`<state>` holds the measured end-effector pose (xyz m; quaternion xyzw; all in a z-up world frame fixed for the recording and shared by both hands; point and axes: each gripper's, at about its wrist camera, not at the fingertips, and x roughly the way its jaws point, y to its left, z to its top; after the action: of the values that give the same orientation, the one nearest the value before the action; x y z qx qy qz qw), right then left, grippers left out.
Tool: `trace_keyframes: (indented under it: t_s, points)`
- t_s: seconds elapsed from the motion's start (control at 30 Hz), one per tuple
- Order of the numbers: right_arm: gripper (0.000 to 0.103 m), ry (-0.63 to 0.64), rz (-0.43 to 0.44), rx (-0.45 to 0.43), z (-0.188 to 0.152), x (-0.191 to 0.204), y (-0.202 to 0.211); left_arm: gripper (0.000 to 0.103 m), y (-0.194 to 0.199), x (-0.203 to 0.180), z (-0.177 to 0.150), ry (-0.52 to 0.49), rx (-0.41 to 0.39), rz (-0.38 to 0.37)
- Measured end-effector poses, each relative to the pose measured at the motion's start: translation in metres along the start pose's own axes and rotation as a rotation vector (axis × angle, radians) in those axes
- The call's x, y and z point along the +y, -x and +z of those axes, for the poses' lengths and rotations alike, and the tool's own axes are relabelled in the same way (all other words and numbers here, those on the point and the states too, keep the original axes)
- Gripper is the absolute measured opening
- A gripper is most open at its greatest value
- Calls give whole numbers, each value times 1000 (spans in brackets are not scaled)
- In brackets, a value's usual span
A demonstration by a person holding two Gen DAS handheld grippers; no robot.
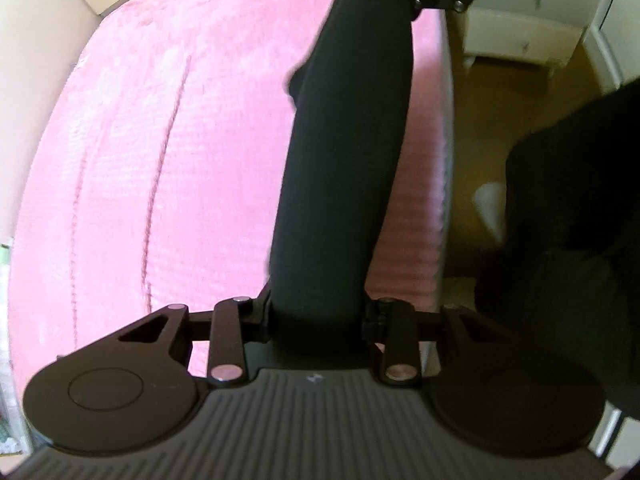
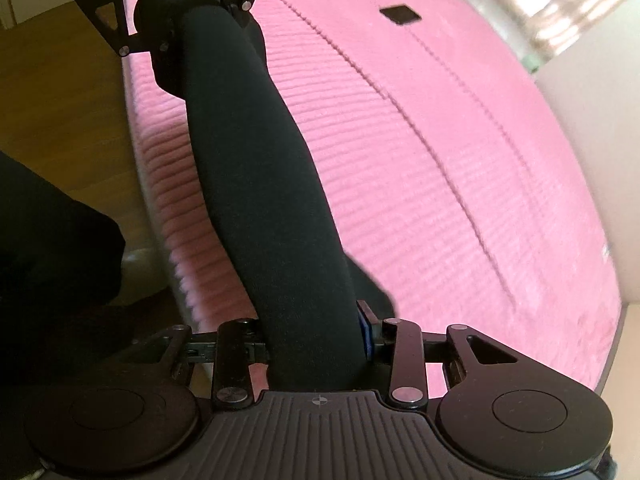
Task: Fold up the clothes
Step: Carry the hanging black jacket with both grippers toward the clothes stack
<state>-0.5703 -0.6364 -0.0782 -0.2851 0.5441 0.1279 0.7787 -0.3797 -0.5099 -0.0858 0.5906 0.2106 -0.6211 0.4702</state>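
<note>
A pink ribbed bedspread [image 1: 160, 160] fills both frames; left gripper [image 1: 316, 316] and right gripper [image 2: 316, 344] each clamp the dark garment [image 2: 256, 160], stretched taut between them, probably for folding.

My own fingertips are hidden: in the left view the dark garment [image 1: 340, 152] fills the gap at my left gripper [image 1: 320, 312], and in the right view the same cloth covers my right gripper [image 2: 316, 344], only a blue pad edge [image 2: 365, 330] showing. The garment's upper end runs off the top of both frames. A small dark square [image 2: 400, 14] on the pink bed cover [image 2: 460, 140] is too small to tell. At the right edge of the left view a dark blurred shape [image 1: 580, 220] hides the floor
</note>
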Motion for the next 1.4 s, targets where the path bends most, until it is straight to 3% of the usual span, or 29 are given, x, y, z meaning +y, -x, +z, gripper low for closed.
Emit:
trace_keyframes:
  t_s: [0.2,0.33,0.5,0.6,0.77,0.97,1.07,1.17,1.27,1.33,1.4]
  points:
    - [36,-139,-4,89,-3,-29,55,31,45,32,46,-89,-91,-60]
    - [36,-281,-101,112,-29,-52,98,31,64,56,92,-221,-185,-15]
    - [36,-426,-289,115,-72,-93,156,31,96,87,172,-394,-324,81]
    - [36,-478,-412,104,-102,-127,190,31,118,105,232,-457,-417,147]
    - [36,-475,-579,101,-186,-202,245,32,133,129,371,-513,-534,246]
    - [36,-443,-670,96,-304,-318,283,32,125,156,542,-490,-584,312]
    - [36,-417,-719,99,-352,-377,292,32,113,181,619,-476,-592,355]
    - [36,-395,-812,83,-391,-424,296,32,101,198,675,-467,-620,457]
    - [36,-394,-884,54,-429,-432,275,32,71,194,698,-495,-649,542]
    - [37,-389,-898,47,-447,-416,235,33,25,182,698,-519,-643,521]
    - [37,-407,-834,67,-474,-397,177,34,-33,166,695,-524,-603,454]
